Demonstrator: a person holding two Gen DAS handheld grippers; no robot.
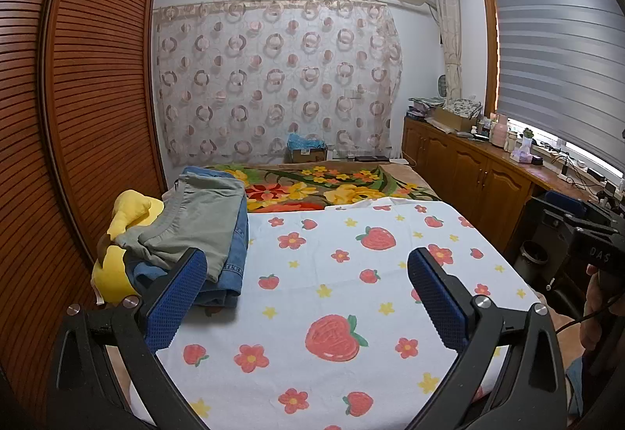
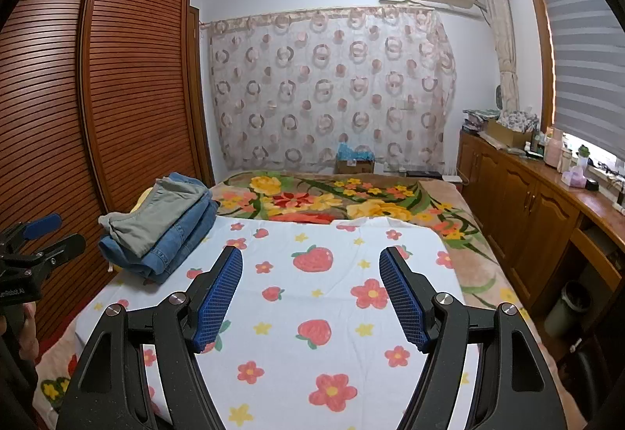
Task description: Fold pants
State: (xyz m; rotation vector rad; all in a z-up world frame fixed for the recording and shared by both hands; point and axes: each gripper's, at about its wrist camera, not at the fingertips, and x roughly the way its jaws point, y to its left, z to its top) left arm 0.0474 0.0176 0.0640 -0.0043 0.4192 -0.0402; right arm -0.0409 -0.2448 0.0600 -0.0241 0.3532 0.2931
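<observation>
Left hand-held gripper [image 1: 306, 273] and right hand-held gripper [image 2: 311, 279] hover over the strawberry-print sheet [image 1: 351, 312] on the bed, both with jaws wide apart and nothing between them. Folded pants [image 2: 164, 230], grey-green over blue denim, lie stacked at the sheet's left edge beside the wardrobe [image 2: 129, 78].

The left hand-held gripper [image 1: 306, 283] is held over the near part of the bed, tilted slightly downward, its blue-padded jaws spread wide with nothing between them. The right hand-held gripper [image 2: 310, 289] is held alongside in the same pose, likewise spread and empty.
</observation>
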